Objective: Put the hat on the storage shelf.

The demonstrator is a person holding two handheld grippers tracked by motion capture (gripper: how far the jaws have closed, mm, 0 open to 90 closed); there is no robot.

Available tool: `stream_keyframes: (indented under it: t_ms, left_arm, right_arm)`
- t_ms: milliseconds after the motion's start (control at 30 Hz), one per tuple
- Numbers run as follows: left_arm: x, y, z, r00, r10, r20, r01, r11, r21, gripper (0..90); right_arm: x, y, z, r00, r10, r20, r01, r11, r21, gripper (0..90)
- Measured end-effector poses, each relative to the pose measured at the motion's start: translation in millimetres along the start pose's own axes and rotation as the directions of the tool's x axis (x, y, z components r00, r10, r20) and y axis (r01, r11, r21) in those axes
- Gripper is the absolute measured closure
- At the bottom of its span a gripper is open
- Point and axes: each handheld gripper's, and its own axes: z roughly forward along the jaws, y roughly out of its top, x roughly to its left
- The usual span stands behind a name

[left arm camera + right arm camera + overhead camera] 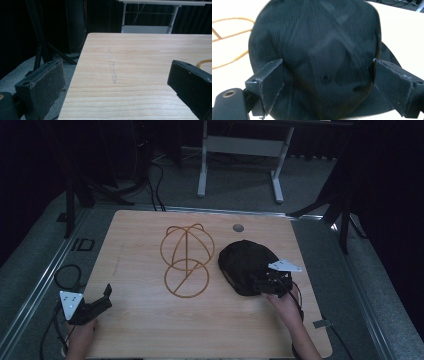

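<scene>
A black cap (pixel 245 265) lies right of the middle of the wooden table (pixel 150 330). My right gripper (pixel 261 282) is at its near side. In the right gripper view the cap (pixel 317 37) sits between the open jaws of the right gripper (pixel 327 65), one jaw on each side of the crown. A gold wire stand (pixel 186 260), made of rings, stands at the table's middle, left of the cap. Near the table's front left corner, my left gripper (pixel 105 298) is open and holds nothing. In its own view the left gripper (pixel 115 75) points across bare wood.
A round grommet hole (pixel 238 227) is near the far edge. A white desk frame (pixel 240 150) stands on the floor beyond the table, and dark tripod legs (pixel 345 215) stand at both far corners. The table's left edge (pixel 75 72) runs close to the left jaw.
</scene>
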Motion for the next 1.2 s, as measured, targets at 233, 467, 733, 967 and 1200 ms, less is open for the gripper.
stream_keyframes:
  t_ms: [233, 467, 733, 967, 1200]
  left_arm:
    - [0.1, 0.0, 0.0, 1.0000, -0.001, 0.004, 0.001, 1.0000, 0.002, 1.7]
    - [0.3, 0.1, 0.0, 1.0000, -0.003, 0.005, 0.003, 1.0000, 0.005, 1.7]
    - [0.4, 0.2, 0.1, 1.0000, -0.004, 0.006, 0.004, 1.0000, 0.006, 1.7]
    - [0.5, 0.2, 0.1, 1.0000, -0.005, 0.006, 0.005, 1.0000, 0.006, 1.7]
    - [0.5, 0.2, 0.1, 1.0000, -0.005, 0.006, 0.005, 1.0000, 0.006, 1.7]
  right_arm:
    - [-1.6, -4.5, 15.0, 0.9983, 0.050, 0.029, -0.052, 0.997, 0.057, 14.4]
    - [-1.6, -4.9, 15.5, 0.9966, 0.039, 0.073, -0.045, 0.996, 0.080, 47.4]
    - [-5.4, -2.5, 17.7, 0.9981, 0.018, 0.059, -0.024, 0.995, 0.098, 88.7]
    - [-5.0, -0.8, 14.3, 0.9976, 0.003, 0.068, -0.009, 0.997, 0.079, 90.0]
    - [-0.6, 6.8, 3.7, 0.9976, -0.028, 0.063, 0.025, 0.999, 0.040, 90.0]
